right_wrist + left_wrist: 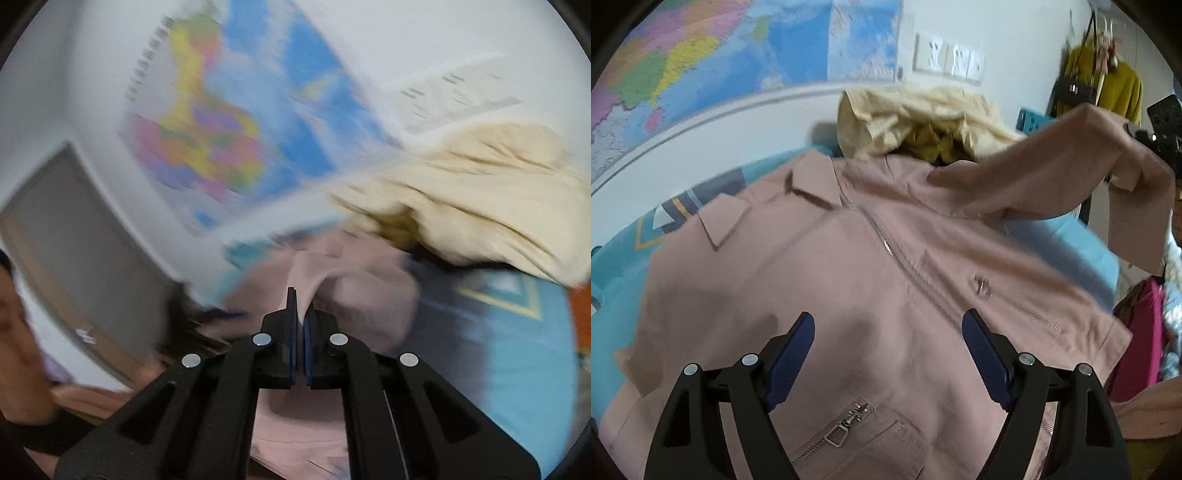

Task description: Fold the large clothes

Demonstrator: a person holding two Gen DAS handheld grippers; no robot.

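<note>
The right gripper (300, 310) is clenched on a fold of pink cloth, which rises pinched between its blue pads; in the left wrist view that cloth is the cuff end of the sleeve (1052, 162), lifted clear of the bed and drooping below the grip. The left gripper (888, 354) stands wide, pads apart and holding nothing, hovering over the lower front of the jacket (820, 280).

The jacket looks like a mid-weight woven cloth: soft enough to sag and crease, firm enough to hold a flat panel. It should not slip from ribbed pads, though the metal zips add small hard ridges best avoided. Hems, cuffs and shoulder seams seem the surest holds, being doubled.

It is dusty pink, lying front up and spread on a blue bedspread (1082, 254), collar towards the wall. A slanted zip (905, 266) crosses the chest, and a zipped pocket (846, 432) sits near the hem. Behind the collar a cream garment (923, 110) is heaped.
</note>
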